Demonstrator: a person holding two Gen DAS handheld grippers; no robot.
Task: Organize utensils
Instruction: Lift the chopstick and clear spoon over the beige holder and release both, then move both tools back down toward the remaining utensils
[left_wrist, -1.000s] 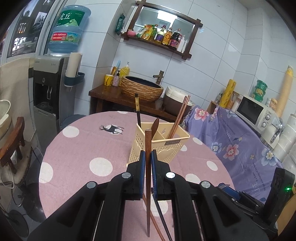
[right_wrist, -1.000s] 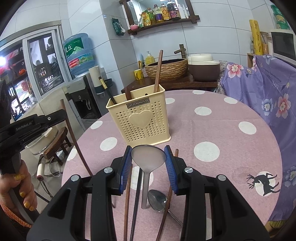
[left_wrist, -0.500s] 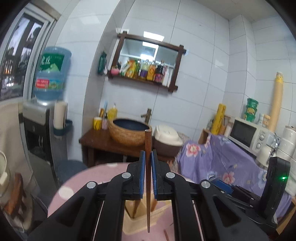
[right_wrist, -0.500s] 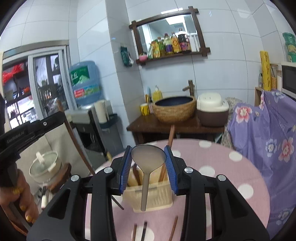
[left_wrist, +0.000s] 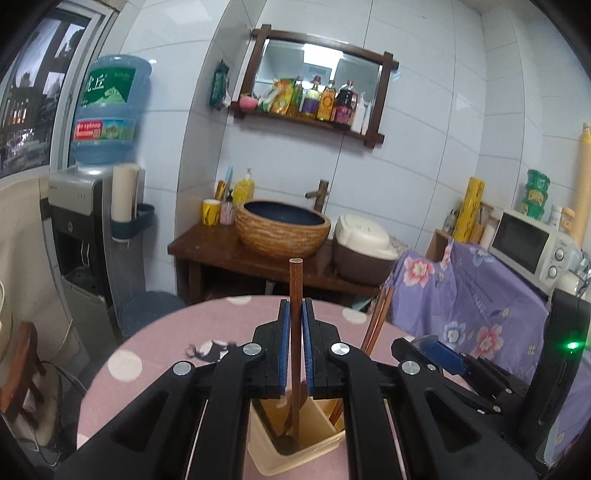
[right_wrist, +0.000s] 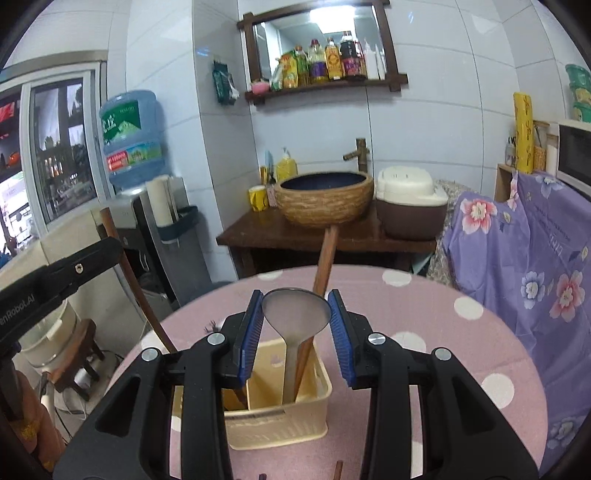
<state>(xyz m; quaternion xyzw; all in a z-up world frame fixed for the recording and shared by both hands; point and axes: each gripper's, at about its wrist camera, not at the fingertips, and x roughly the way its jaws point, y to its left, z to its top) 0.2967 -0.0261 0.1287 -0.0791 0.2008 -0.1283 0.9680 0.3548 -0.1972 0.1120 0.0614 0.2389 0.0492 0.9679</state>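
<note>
Left hand-held gripper (left_wrist: 294, 343) pinches 1 wooden chopstick (left_wrist: 295, 295); right hand-held gripper (right_wrist: 295, 332) clamps 1 metal spoon (right_wrist: 295, 314) — 1 cream utensil caddy (right_wrist: 273, 402) below both w/ 2 chopsticks (left_wrist: 376, 325) in it.

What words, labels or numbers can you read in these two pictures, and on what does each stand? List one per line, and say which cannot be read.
"enRobot.AI", cut off at the edge: on the left gripper's black body.
"丘", with one more large character beside it: on the water jug label.
Red band lower on the jug: digits, too blurred to read.
Shelf bottles: labels too small.
Print on the purple floral cloth: too blurred.
Utensil basket plate: unreadable.
</note>
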